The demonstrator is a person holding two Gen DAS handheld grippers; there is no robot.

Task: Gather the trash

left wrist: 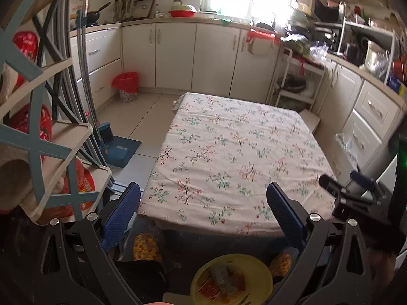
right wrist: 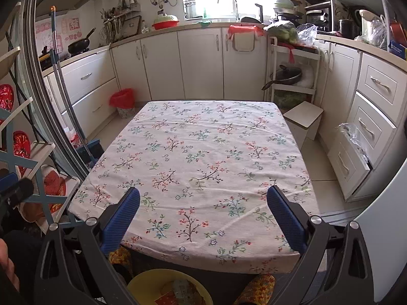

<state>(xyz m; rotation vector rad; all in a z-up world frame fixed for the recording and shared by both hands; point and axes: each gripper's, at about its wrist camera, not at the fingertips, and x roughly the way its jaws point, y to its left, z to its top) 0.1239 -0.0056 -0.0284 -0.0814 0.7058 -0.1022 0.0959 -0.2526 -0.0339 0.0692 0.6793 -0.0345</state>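
Note:
A yellow round bin (left wrist: 257, 267) sits on the floor below the table's near edge, with red and silver wrappers (left wrist: 223, 279) inside it. In the right wrist view the same yellow bin (right wrist: 142, 283) shows at the bottom edge, holding wrappers (right wrist: 178, 292). My left gripper (left wrist: 203, 188) is open above the near left corner of the floral-cloth table (left wrist: 229, 152), with nothing between its fingers. My right gripper (right wrist: 203, 190) is open over the table (right wrist: 198, 152) near its front edge, also holding nothing. The cloth is bare in both views.
A small waste basket with a red liner (left wrist: 126, 86) (right wrist: 122, 100) stands on the floor by the far cabinets. A shelf rack (left wrist: 38, 139) and a broom with dustpan (left wrist: 117, 147) are to the left. A stool (right wrist: 302, 117) and drawers (right wrist: 368, 127) are to the right. Patterned slippers (left wrist: 146, 246) flank the bin.

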